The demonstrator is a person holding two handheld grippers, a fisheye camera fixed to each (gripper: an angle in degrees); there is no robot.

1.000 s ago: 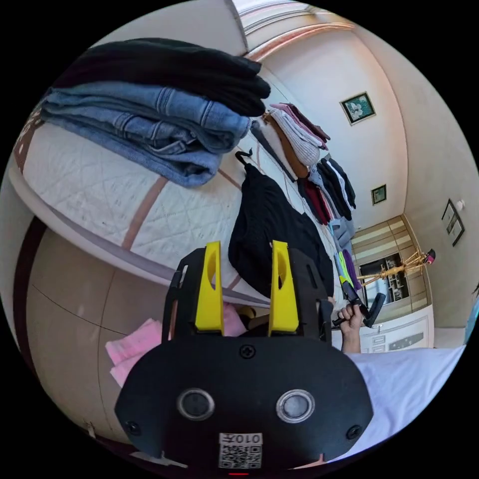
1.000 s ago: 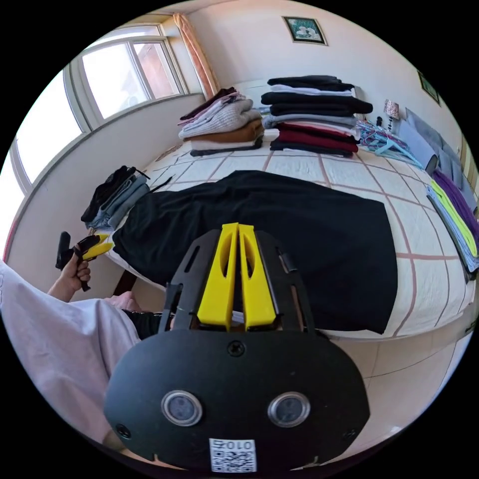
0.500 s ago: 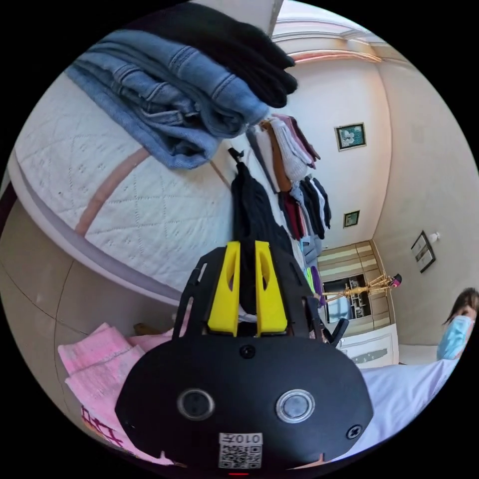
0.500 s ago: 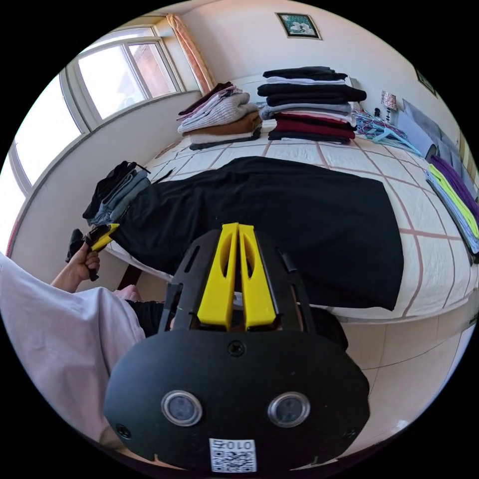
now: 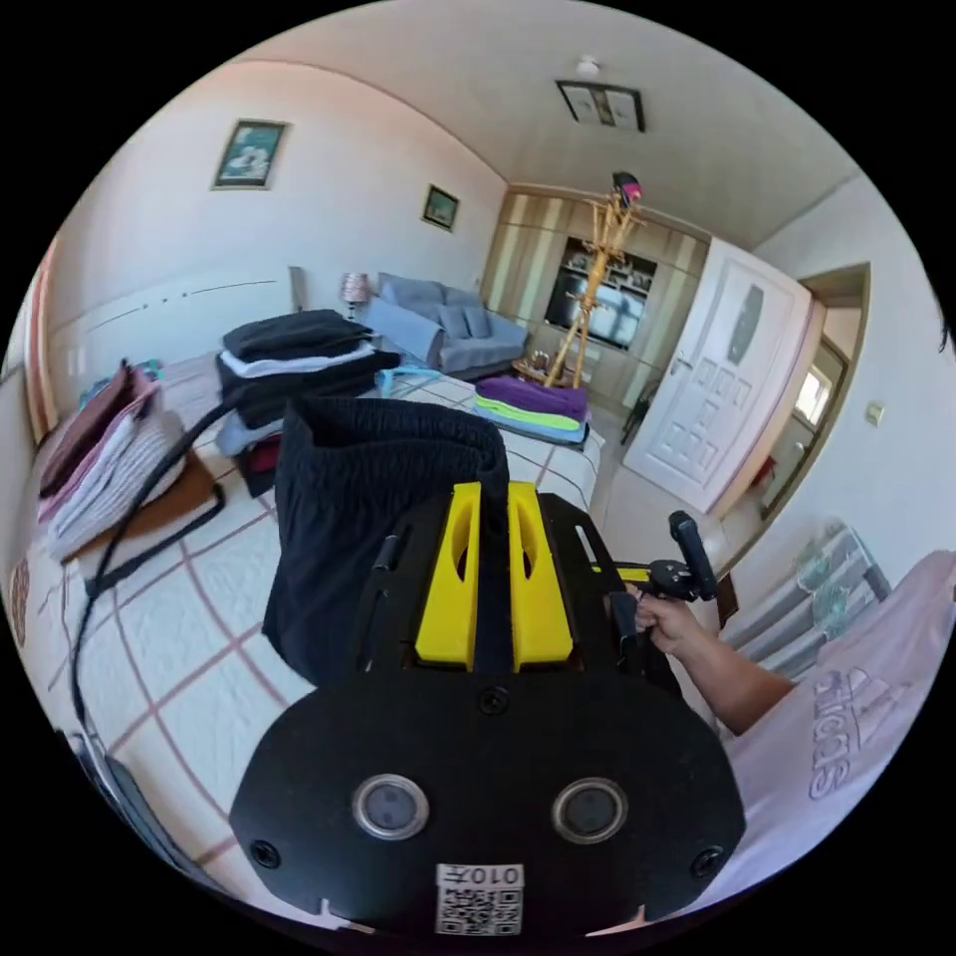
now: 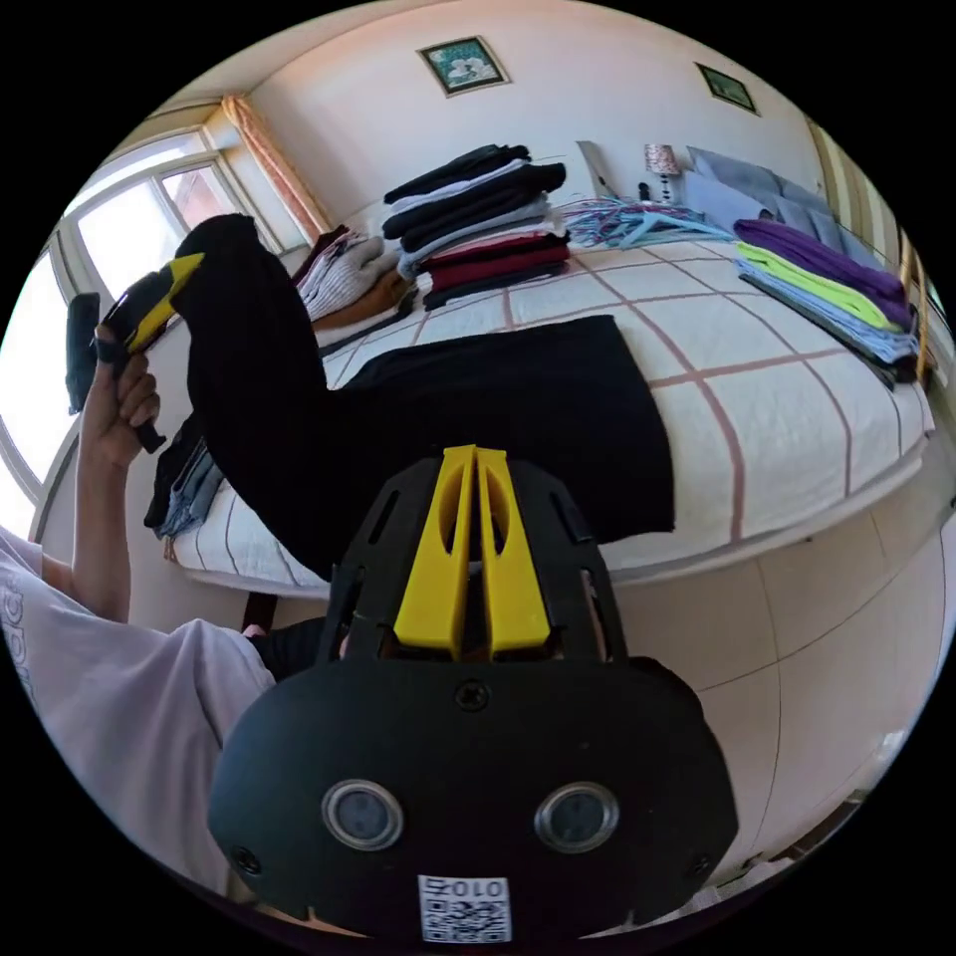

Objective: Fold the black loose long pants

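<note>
- The black pants (image 6: 478, 398) lie partly spread on the bed (image 6: 797, 398), with one end lifted off it by the left gripper (image 6: 184, 271), so the cloth drapes down in a loose hanging fold.
- In the left gripper view the pants (image 5: 378, 498) rise as a bunched edge straight out from between the yellow fingers (image 5: 448, 578), which are closed on the fabric.
- The right gripper (image 6: 476, 468) sits at the near edge of the bed with its fingers pressed together; black cloth lies right behind them, but whether any is pinched between them cannot be told.
- Risk: the raised end is held by a thin bite of fabric, so it could probably slip free under the hanging weight.
- Risk: if the right side holds nothing, the fold may land skewed or drag the spread part toward the nearby stacks of folded clothes (image 6: 478, 224).
</note>
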